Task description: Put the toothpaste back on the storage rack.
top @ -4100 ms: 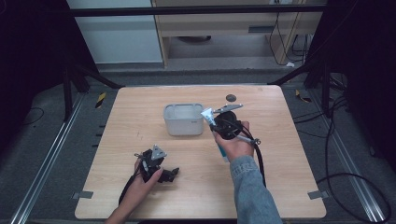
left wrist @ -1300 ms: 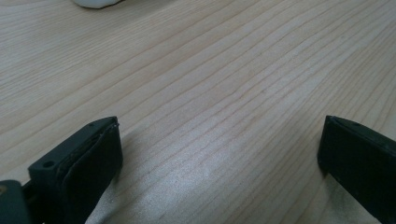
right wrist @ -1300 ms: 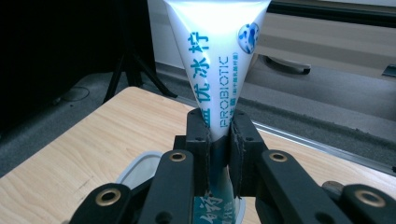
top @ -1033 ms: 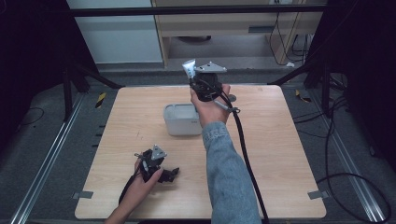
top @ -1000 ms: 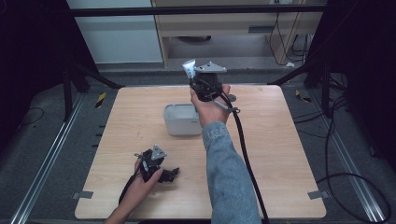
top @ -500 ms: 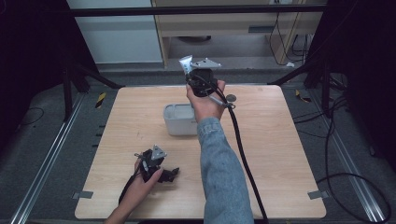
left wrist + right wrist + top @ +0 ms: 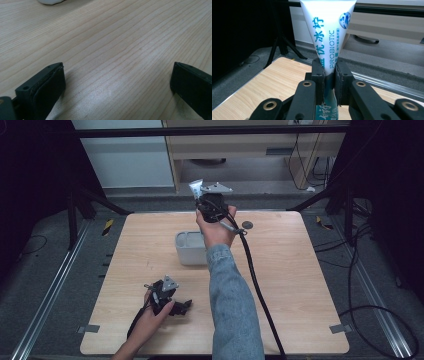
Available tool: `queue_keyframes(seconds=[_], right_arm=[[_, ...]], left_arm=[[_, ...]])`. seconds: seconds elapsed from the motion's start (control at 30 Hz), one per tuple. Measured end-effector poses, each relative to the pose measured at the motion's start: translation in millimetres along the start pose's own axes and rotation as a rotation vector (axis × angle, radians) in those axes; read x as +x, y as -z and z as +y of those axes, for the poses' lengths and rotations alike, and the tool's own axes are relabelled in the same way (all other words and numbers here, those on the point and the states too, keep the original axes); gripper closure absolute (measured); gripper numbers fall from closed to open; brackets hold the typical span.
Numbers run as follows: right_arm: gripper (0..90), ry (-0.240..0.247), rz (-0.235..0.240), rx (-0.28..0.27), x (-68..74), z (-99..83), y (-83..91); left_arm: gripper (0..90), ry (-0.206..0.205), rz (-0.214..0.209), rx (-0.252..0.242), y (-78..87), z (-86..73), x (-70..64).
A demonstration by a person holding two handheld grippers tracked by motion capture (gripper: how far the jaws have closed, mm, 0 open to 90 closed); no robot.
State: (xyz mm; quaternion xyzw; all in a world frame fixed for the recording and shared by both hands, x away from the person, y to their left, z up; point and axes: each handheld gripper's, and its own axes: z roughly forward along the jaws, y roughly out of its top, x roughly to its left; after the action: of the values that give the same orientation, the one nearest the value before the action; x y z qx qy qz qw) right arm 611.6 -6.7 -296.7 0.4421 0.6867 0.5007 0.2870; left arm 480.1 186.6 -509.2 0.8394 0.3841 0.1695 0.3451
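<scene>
My right gripper is raised above the far side of the table, over the back of a grey rectangular tub, and it is shut on a white tube printed PROBIOTIC in blue. The tube's flat end sticks up past the jaws. My left gripper rests low on the wooden table near the front left, held by a hand. In the left gripper view its fingers stand wide apart with bare wood between them.
A small dark round cap lies on the table right of the tub. The right gripper's black cable trails down across the table to the front edge. Beyond the far edge are a metal frame, floor and shelving.
The right gripper has lifted the tube from beside the tub to high over its back edge, drifting slightly left in the last second. The left gripper has stayed put.
</scene>
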Motion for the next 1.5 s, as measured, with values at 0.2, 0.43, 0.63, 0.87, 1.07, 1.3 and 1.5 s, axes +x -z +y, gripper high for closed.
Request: queue_keyframes(seconds=[0.2,0.43,0.63,0.87,1.07,1.3,1.5], right_arm=[[80.0,0.012,0.005,-0.002,5.1,0.2,-4.3],[80.0,0.016,0.015,-0.007,11.3,0.8,-7.3],[79.9,0.028,0.017,-0.003,14.3,-1.8,-10.1],[79.9,0.031,0.023,-0.003,16.4,-6.5,-13.4],[79.9,0.035,0.033,-0.001,19.6,-10.5,-15.8],[79.8,0.039,0.035,0.008,21.6,-16.5,-20.3],[79.8,0.031,0.026,0.025,19.2,-25.0,-26.7]], left_arm=[[0.0,-0.001,-0.002,-0.001,0.0,-0.1,0.0],[0.0,-0.001,-0.001,-0.001,0.0,-0.1,0.0],[0.0,-0.001,-0.001,-0.001,0.0,-0.1,0.0],[0.0,0.000,-0.002,-0.001,0.0,-0.1,-0.1],[0.0,0.000,-0.003,-0.001,0.1,-0.2,-0.1],[0.0,-0.001,-0.003,-0.001,0.1,-0.2,-0.2],[0.0,-0.002,-0.005,-0.001,0.3,-0.4,-0.3]])
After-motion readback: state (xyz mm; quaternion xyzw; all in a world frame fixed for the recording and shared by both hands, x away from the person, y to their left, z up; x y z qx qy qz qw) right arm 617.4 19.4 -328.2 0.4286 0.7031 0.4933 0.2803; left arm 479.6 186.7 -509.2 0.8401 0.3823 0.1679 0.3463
